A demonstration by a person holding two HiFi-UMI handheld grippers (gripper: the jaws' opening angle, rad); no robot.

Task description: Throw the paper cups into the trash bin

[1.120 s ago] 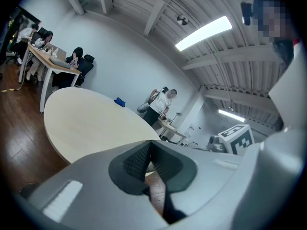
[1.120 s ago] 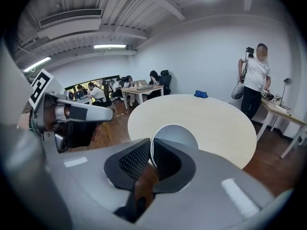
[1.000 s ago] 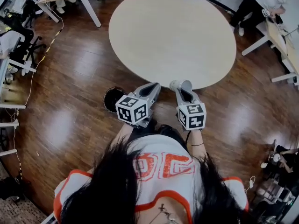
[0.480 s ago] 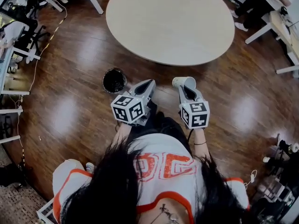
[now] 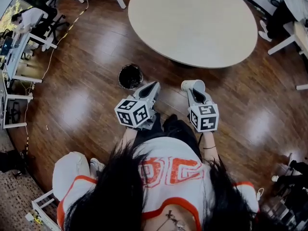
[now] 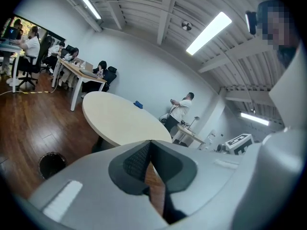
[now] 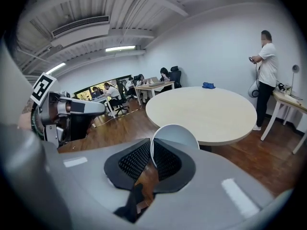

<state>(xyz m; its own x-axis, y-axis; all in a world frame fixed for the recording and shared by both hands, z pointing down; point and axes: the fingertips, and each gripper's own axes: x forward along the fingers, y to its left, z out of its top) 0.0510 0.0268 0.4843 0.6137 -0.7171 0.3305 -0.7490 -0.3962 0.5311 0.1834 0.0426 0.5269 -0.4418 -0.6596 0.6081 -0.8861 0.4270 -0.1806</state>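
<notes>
while i hold the paper cup (image 7: 177, 135) pinched by its rim in the right tool (image 7: 150, 151) | left tool (image 6: 149, 146) closed, empty | trash bin (image 5: 130, 76) on floor just ahead of left tool, cup off to its right | risk, as i judge it: thin rim grip may slip; release here would miss the bin

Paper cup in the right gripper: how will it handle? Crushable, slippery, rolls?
Probably light: the right gripper holds the paper cup by one wall alone, with no visible sag. That thin wall would likely crease under a harder squeeze. Being round, it may roll if it lands beside the trash bin.
</notes>
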